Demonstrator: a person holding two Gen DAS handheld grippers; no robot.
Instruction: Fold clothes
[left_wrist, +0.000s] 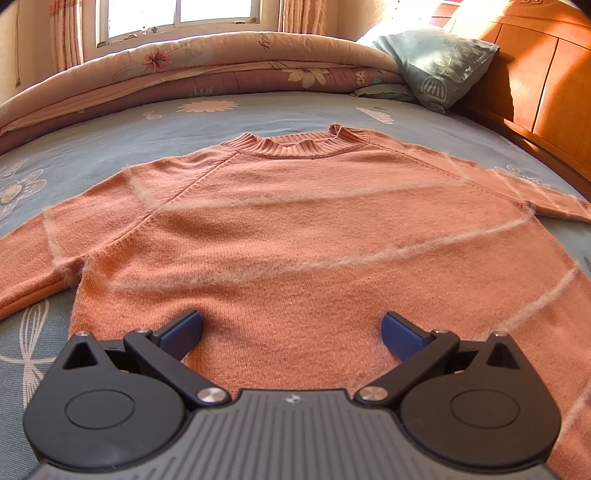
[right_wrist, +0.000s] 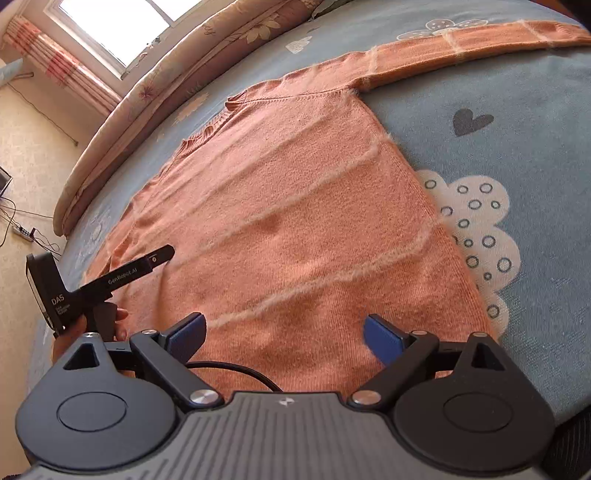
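While one orange sweater (left_wrist: 295, 229) lies flat, two hand-held grippers, left (left_wrist: 291, 332) and right (right_wrist: 284, 332), gape empty.

A sweater (left_wrist: 295, 229) lies flat on the bed (left_wrist: 110, 133), collar (left_wrist: 295, 146) toward the far side, sleeves spread left and right. Behind it a folded quilt (left_wrist: 207, 62) runs along the bed's far edge, a pillow (left_wrist: 439, 62) at its right end against the headboard (left_wrist: 546, 85).

Left gripper (right_wrist: 162, 258) at nine o'clock, right wrist view: "GenRobot.AI" on arm, "DAS" on body, small print below unreadable. Pillow (left_wrist: 436, 62) at one o'clock: inverted lettering, unclear.
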